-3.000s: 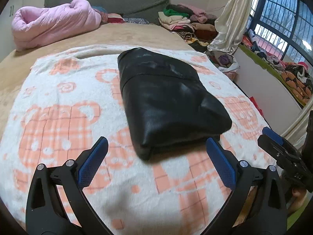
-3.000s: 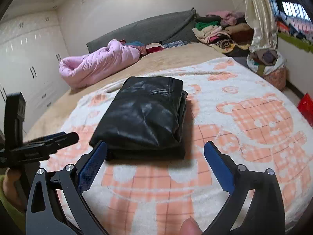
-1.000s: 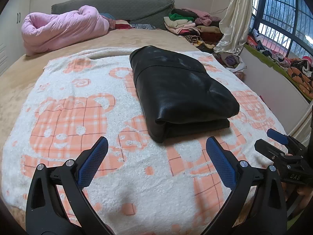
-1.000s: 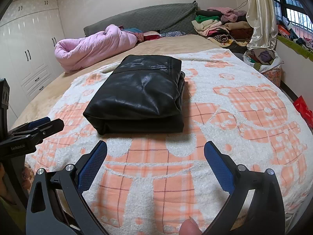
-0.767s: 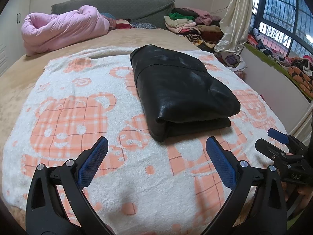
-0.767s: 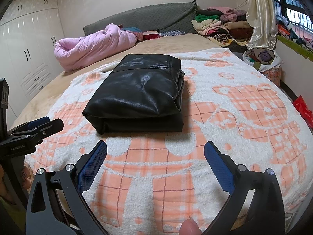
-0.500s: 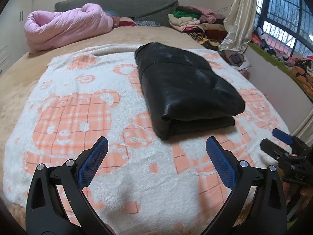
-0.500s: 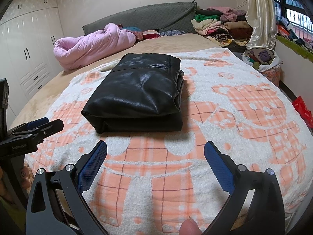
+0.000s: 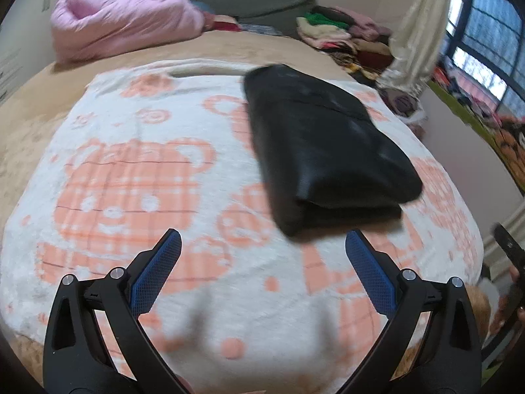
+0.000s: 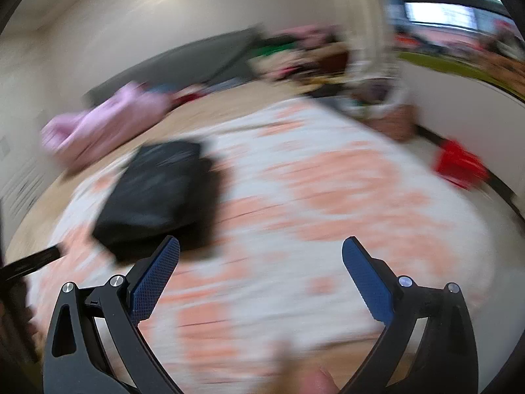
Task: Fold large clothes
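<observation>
black garment folded into thick rectangular bundle, lying on bear blanket, right of big orange bear print. fold looks done imo.

change: right hand-held gripper swung off to right vs half second ago, view all motion blur, garment now at its left finger instead of centred. left hand-held gripper shifted slightly too, garment just past its right finger.

both wide open, nothing held, neither touching garment.

guess: pulling away, piece finished. pink duvet far behind garment.
</observation>
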